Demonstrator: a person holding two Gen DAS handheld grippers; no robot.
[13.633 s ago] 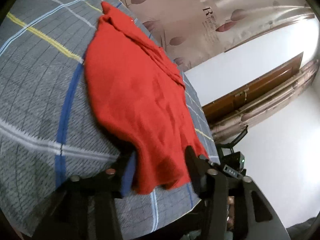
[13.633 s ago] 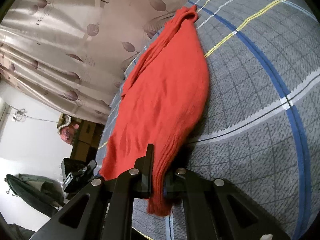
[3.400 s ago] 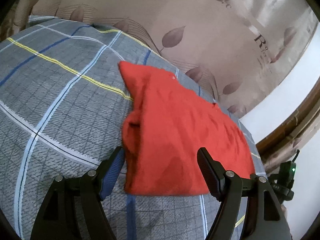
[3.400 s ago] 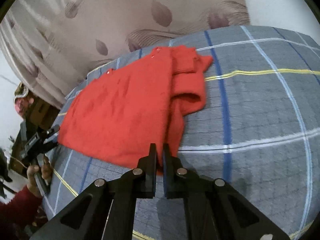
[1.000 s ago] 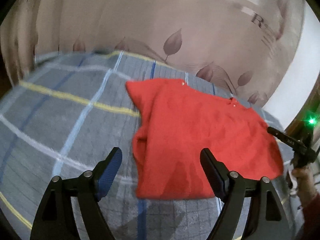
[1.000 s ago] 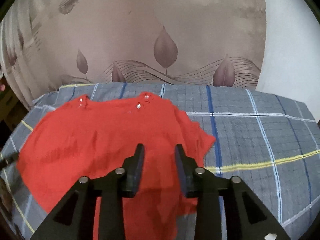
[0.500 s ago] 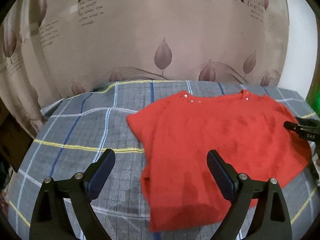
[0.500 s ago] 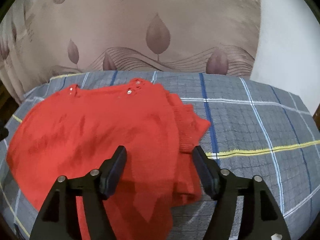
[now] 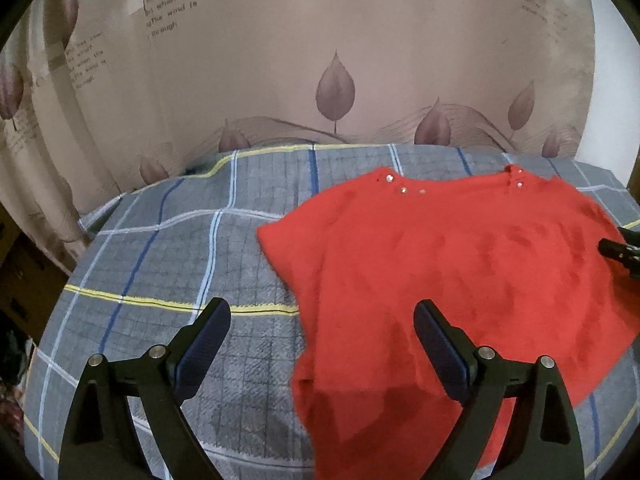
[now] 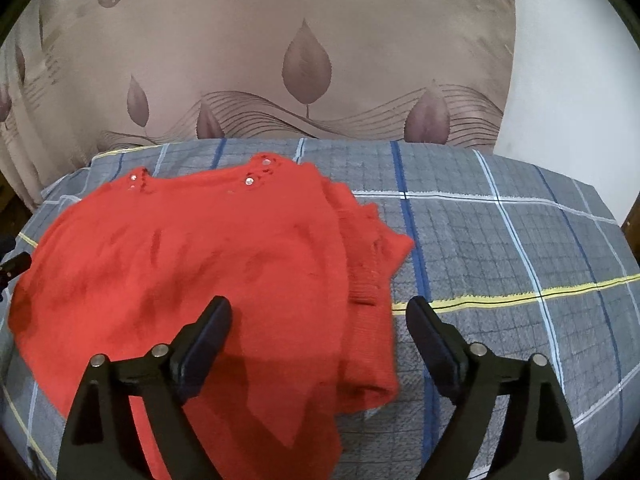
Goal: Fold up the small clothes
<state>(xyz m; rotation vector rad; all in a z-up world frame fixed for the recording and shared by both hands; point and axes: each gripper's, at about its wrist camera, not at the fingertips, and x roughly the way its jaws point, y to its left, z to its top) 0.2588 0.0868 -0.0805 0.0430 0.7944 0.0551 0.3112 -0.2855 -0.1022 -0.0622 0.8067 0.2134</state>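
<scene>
Two tongs in view, both spread wide and holding nothing. Left tongs [image 9: 322, 334]: blue-padded fingers [image 9: 204, 344] far apart, raised above the bed [image 9: 168, 264], no cloth between them. Right tongs [image 10: 320, 332]: fingers [image 10: 434, 340] equally far apart, also clear of the cloth, raised above its near edge.

Red top [image 9: 460, 276] lies on the bed, spread mostly flat, neckline toward the curtain [image 9: 320, 60]. Small shiny studs [image 9: 402, 189] at both shoulder points of the neckline. From the left wrist view, the top occupies the right half of the bed; its left sleeve edge ends just past the yellow stripe [image 9: 160, 303] of the bedspread. Near hem hangs toward the camera, with a darker shadowed band along it.

From the right wrist view, the top [image 10: 180, 264] covers the left half of the bed [image 10: 500, 260]. Its right side is bunched: the sleeve [image 10: 368, 272] is folded into ridged layers beside the body panel, ribbed cuff visible. Left side lies smoother, with shallow creases.

Bedspread: grey plaid with blue, white and yellow lines. Curtain [image 10: 304, 52] behind the bed is beige with a leaf print and lettering. Tip of the right tongs shows at the right edge of the left wrist view, touching or just above the top's far side; cannot tell which.
</scene>
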